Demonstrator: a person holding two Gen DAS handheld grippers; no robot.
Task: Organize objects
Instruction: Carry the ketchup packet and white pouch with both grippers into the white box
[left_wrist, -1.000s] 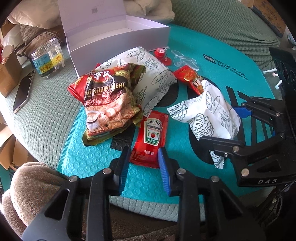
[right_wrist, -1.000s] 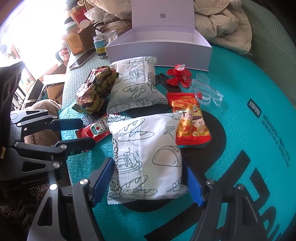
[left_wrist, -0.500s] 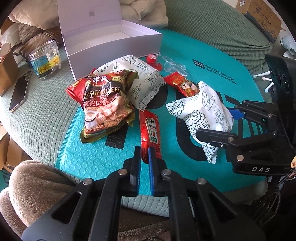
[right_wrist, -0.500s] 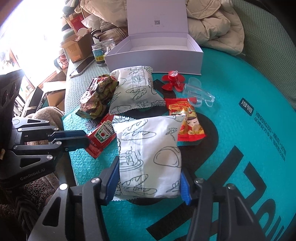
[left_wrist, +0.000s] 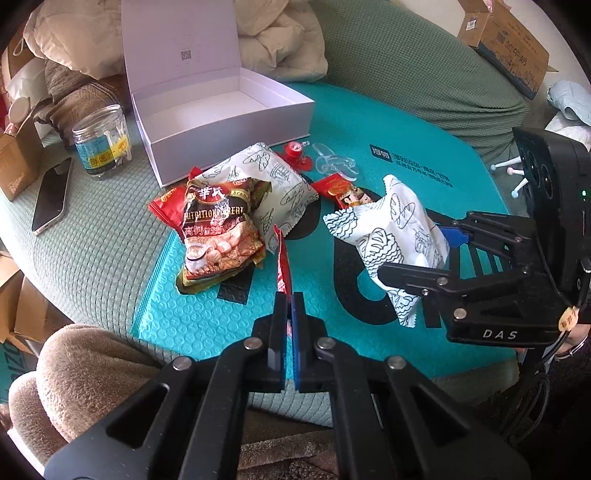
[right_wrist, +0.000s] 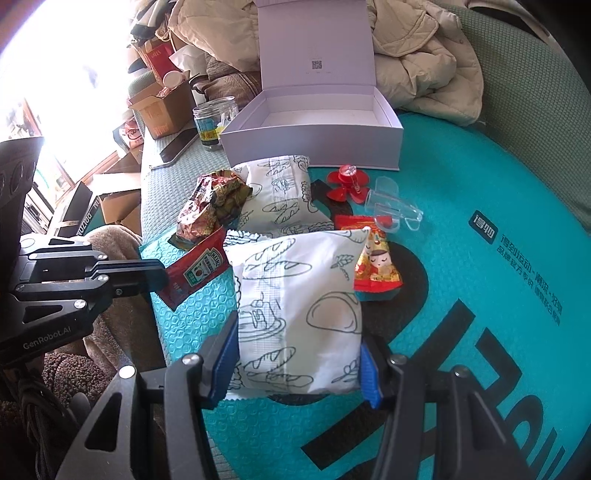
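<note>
Status, referenced to the white box (left_wrist: 221, 110): lid raised, interior empty as far as visible. Nothing stowed yet, so the task is judged at its opening stage.

Left claw (left_wrist: 289, 314): closed flat on the near end of the ketchup sachet (right_wrist: 195, 271). Sachet clear of the teal mat (left_wrist: 207, 317), well short of the box, on the near-left side.

Right claw (right_wrist: 295, 363): clamped across the near bread pack (right_wrist: 299, 310), both blue pads pressed into its sides. Pack tilted upward at its far end, near end apparently off the mat, also well short of the box.

Remaining in front of the box:
- second bread pack (left_wrist: 277, 177), just beside the front wall;
- brown cereal bag (left_wrist: 218, 229), overlapping that pack on its left, a red pouch edge (left_wrist: 166, 206) showing underneath;
- red cartoon snack packet (right_wrist: 376, 266), nearer than the second pack, to the right;
- red flower-shaped piece (right_wrist: 345, 184) and clear plastic scoop (right_wrist: 391, 206), close to the front right corner.

Left of the box and off the mat: jar (left_wrist: 101, 147) and phone (left_wrist: 51, 199); whether these belong to the job cannot be told.

Judged next step: carry both held items over the front wall and release inside. Five or more loose items then left.
</note>
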